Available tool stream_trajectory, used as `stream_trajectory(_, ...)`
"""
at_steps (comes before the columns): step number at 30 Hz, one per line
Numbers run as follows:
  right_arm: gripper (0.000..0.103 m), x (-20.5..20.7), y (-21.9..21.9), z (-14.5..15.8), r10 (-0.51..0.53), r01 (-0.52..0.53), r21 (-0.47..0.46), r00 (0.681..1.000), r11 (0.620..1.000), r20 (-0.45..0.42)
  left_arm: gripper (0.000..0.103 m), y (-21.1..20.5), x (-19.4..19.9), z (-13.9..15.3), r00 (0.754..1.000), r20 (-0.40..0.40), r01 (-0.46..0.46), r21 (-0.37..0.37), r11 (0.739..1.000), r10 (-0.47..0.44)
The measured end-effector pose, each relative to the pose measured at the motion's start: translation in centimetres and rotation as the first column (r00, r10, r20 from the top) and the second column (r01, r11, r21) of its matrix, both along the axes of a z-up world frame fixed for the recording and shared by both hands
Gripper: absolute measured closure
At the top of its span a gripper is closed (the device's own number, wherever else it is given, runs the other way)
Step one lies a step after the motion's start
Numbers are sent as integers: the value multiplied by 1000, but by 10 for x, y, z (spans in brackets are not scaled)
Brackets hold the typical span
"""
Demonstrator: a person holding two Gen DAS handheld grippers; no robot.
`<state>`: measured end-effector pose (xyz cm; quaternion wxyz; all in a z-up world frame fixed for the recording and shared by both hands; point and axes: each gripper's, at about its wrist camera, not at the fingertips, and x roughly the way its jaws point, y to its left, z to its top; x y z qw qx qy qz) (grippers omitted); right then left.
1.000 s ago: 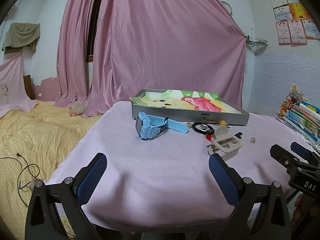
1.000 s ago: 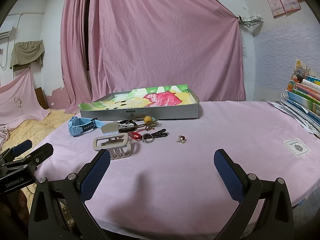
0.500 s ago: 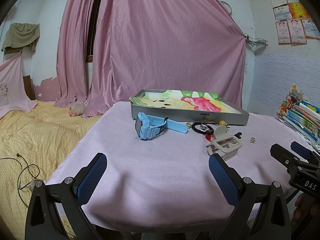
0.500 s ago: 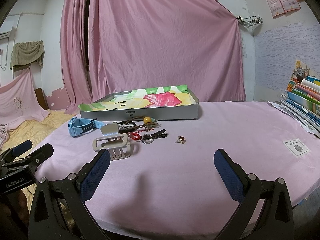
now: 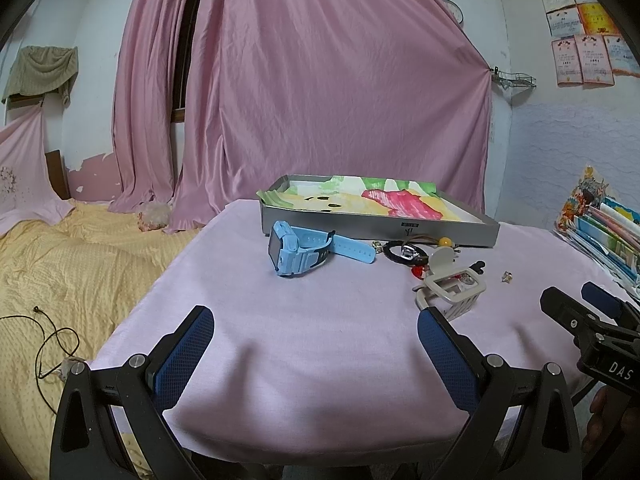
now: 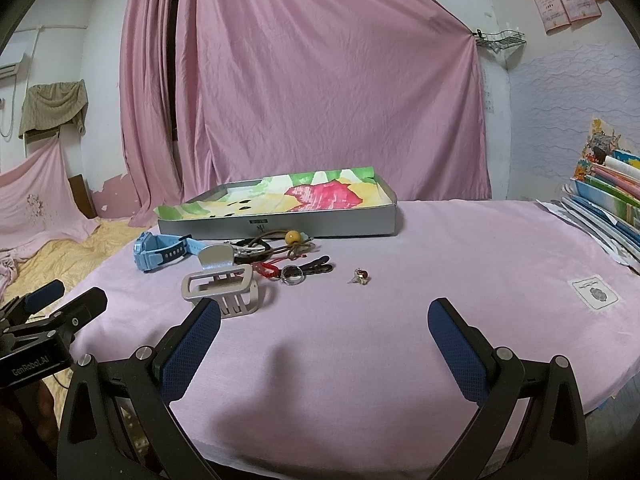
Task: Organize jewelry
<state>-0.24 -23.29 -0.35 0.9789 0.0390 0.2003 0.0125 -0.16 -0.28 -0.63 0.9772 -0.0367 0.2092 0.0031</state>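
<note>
A shallow grey tray (image 5: 380, 232) (image 6: 280, 226) with a colourful paper lining stands at the back of the pink-covered table. In front of it lie a blue watch (image 5: 300, 250) (image 6: 162, 250), a beige hair claw (image 5: 452, 290) (image 6: 222, 284), a black cord bracelet (image 5: 402, 252), a cord with a yellow bead (image 6: 294, 237), a silver ring (image 6: 293, 275), a black clip (image 6: 318, 266) and a small earring (image 6: 362, 276) (image 5: 507, 277). My left gripper (image 5: 312, 330) is open near the table's front edge. My right gripper (image 6: 326, 324) is open too, just in front of the claw.
A stack of colourful books (image 5: 604, 232) (image 6: 608, 204) sits at the table's right edge, and a small white label (image 6: 594, 292) lies on the cloth. A yellow bedspread (image 5: 72, 264) with a black cable (image 5: 52, 344) lies to the left. Pink curtains hang behind.
</note>
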Motion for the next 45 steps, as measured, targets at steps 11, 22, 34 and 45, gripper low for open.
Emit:
stream_trajectory(11, 1, 11, -3, 12, 40, -39, -48, 999, 998, 19, 1, 1, 7, 0, 999, -11, 34, -6, 999, -34)
stream_trajectory(22, 1, 57, -33, 36, 18, -26, -90, 996, 996, -84, 1, -15, 41, 6, 981, -98, 165, -56, 985, -170)
stream_trajectory(34, 45, 95, -43, 5, 94, -108, -33, 954, 994, -286, 1, -51, 77, 3, 921, -195, 339, -21, 941, -336)
stream_trajectory(45, 68, 117, -36, -1, 136, -157, -27, 919, 987, -369, 21, -65, 101, 4, 856, -256, 456, -35, 889, -449)
